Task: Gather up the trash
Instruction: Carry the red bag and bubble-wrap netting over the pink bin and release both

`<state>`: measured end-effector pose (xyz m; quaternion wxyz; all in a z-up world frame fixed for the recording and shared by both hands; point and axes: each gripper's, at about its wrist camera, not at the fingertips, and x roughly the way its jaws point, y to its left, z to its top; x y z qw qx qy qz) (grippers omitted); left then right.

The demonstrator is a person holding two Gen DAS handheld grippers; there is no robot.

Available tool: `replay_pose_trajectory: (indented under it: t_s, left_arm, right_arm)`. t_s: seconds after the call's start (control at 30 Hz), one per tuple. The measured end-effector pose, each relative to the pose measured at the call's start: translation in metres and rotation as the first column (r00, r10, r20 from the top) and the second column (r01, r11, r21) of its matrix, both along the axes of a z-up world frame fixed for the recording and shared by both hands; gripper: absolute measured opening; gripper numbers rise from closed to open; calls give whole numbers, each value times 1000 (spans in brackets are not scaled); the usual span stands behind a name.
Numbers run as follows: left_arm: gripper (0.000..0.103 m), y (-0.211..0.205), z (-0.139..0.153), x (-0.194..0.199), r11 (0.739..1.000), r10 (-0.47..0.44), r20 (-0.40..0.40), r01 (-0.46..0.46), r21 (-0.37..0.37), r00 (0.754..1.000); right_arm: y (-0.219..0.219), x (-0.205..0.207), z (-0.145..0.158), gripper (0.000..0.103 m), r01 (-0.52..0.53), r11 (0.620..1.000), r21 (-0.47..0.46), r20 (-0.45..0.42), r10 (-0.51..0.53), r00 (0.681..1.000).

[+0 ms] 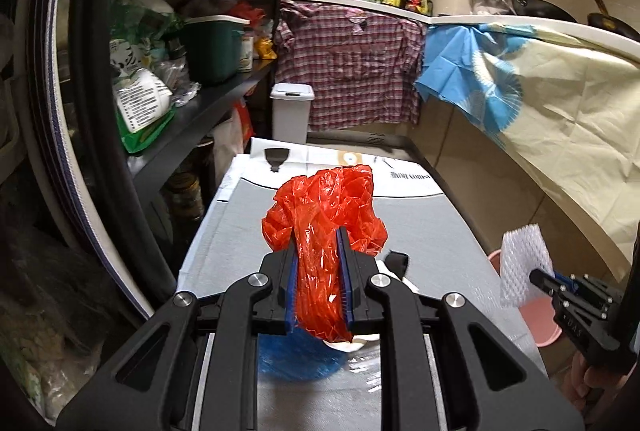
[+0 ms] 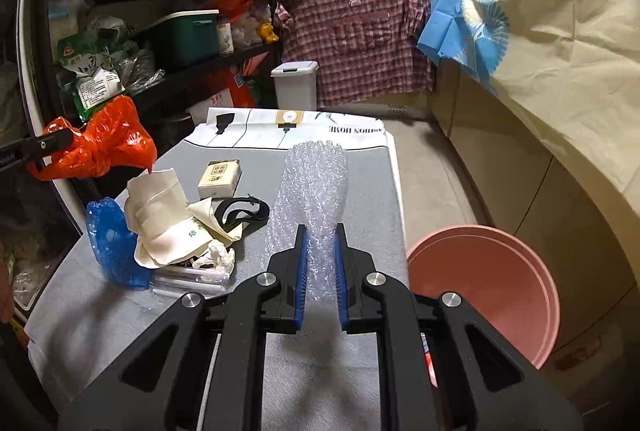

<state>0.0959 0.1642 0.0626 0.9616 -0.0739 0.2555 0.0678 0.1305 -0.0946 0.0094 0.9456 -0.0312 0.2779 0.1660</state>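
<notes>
My left gripper (image 1: 319, 235) is shut on a crumpled red plastic bag (image 1: 326, 207) and holds it above the grey-covered table (image 1: 432, 231); the bag also shows in the right wrist view (image 2: 104, 143) at the left. My right gripper (image 2: 320, 231) is shut on a piece of clear bubble wrap (image 2: 314, 187), held above the table's right side; it shows white in the left wrist view (image 1: 522, 263). A pink basin (image 2: 492, 287) stands on the floor right of the table. On the table lie a blue plastic bag (image 2: 112, 243), a white cloth bag (image 2: 168, 219), a crumpled tissue (image 2: 218, 257) and a small box (image 2: 219, 179).
A black shelf rack (image 2: 160, 3) packed with goods stands on the left. A white lidded bin (image 2: 295, 87) stands beyond the table's far end. A counter draped with cloth (image 2: 560, 43) runs along the right. A clear plastic packet (image 2: 188, 281) lies by the tissue.
</notes>
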Motion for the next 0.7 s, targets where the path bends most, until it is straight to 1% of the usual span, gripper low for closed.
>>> replay_pose_trajectory:
  t_s: [0.2,0.37,0.53,0.7]
  left_arm:
    - [17,-15,-4,-8,1000,-22,-3,22,-15,1000]
    - [17,-25,-6,-11,999,-40,-3,40,-24,999]
    - [17,-33,-7,-15,998,-55,-1,55,-29,998]
    - [17,-37,-8,-17,997,-71,-1,71,-35,997]
  right_arm:
    - [-14,-12,9,13,12,1000,-12,16,-12,1000]
    - [-29,-22,23,13,24,1000,4,31,-24,999]
    - [-48,-30,35,13,37,999,29,27,-38,999]
    - [-65,-42,47,13,42,999,24,50,-43,998]
